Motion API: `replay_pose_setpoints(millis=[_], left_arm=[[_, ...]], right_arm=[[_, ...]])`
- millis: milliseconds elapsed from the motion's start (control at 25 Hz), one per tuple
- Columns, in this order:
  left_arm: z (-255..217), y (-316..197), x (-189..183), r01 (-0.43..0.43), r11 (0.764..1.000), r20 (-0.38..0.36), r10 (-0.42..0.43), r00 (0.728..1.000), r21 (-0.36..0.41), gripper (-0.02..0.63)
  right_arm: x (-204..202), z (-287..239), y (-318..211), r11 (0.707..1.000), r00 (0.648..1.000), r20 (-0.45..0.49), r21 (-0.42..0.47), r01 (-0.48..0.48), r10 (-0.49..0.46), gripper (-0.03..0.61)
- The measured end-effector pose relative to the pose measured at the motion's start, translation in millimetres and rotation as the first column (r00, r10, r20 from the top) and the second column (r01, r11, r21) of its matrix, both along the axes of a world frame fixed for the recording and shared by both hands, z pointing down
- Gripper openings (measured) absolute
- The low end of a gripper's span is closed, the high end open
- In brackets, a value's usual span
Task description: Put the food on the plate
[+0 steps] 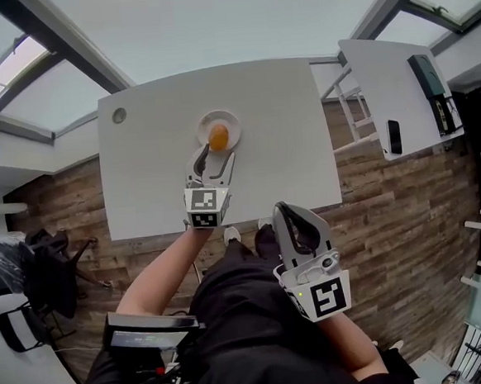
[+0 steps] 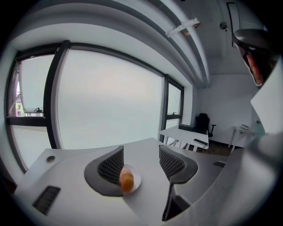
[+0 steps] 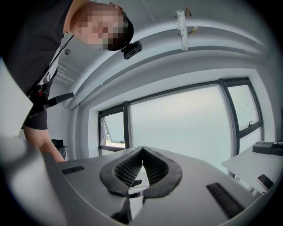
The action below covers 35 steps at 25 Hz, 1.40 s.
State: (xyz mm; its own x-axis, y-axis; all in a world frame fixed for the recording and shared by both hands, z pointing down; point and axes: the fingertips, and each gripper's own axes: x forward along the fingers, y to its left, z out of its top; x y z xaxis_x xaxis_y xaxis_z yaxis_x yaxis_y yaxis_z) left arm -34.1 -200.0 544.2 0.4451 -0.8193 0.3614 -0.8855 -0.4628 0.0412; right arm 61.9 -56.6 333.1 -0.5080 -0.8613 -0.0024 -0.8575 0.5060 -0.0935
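Orange-brown food [image 1: 218, 136] lies on the small white plate [image 1: 228, 120], which stands toward the far side of the white table [image 1: 287, 150]. The head view shows the left gripper [image 1: 216, 154] reaching over the table with its tips at the near rim of the plate, and the food just past them. That view does not make clear how the tips stand against the food. The left gripper view settles part of it: the left gripper [image 2: 140, 152] has its jaws well apart. The food [image 2: 126, 181] shows low against the left jaw's inner edge, sitting on the plate [image 2: 136, 180]. The right jaw is well clear of it, with bare table between. Whether the left pad touches the food I cannot tell.

The right gripper [image 1: 285, 211] hangs off the near edge of the table in front of the person's dark clothing. Only the right gripper view shows its state: the right gripper [image 3: 142, 150] has its jaws together, tips meeting, with nothing gripped. It looks toward big windows and catches the person's bare arm [image 3: 44, 143] at the left. Neither the plate nor the food appears there.
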Motion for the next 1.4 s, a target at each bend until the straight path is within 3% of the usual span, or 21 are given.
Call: replay_pose_setpoints(millis=[160,360,440,520,800,1120,1400], left_arm=[[-20,24,4,0.014,1.0,-0.048,-0.013,0.999,0.002,0.237],[-44,53,-10,0.096,0.995,-0.166,-0.101,0.981,-0.033,0.227],[-59,61,-17,0.109,0.994,-0.148,-0.107,0.983,0.01,0.226],[-74,67,-21,0.117,0.991,-0.139,-0.108,0.984,0.058,0.181],[-109,89,-49,0.213,0.968,-0.238,-0.178,0.955,0.131,0.118],[-140,95,-54,0.225,0.952,-0.205,-0.183,0.961,0.206,0.118],[-161,104,-60,0.248,0.94,-0.221,-0.197,0.955,0.234,0.035]], right_arm=[[-2,0,7,1.0,1.0,0.011,0.005,0.025,-0.025,0.007],[-7,1,2,0.999,0.999,0.022,-0.011,0.048,-0.047,0.008],[-7,-3,-3,0.999,0.999,0.018,0.004,0.049,-0.049,0.008],[-8,-7,-6,0.998,0.998,0.016,0.018,0.053,-0.053,0.008],[-20,-7,-6,0.995,0.995,0.035,0.013,0.097,-0.098,0.008],[-23,-12,-10,0.99,0.99,0.028,0.027,0.137,-0.138,0.007],[-33,-21,-18,0.988,0.988,0.026,0.047,0.148,-0.149,0.008]])
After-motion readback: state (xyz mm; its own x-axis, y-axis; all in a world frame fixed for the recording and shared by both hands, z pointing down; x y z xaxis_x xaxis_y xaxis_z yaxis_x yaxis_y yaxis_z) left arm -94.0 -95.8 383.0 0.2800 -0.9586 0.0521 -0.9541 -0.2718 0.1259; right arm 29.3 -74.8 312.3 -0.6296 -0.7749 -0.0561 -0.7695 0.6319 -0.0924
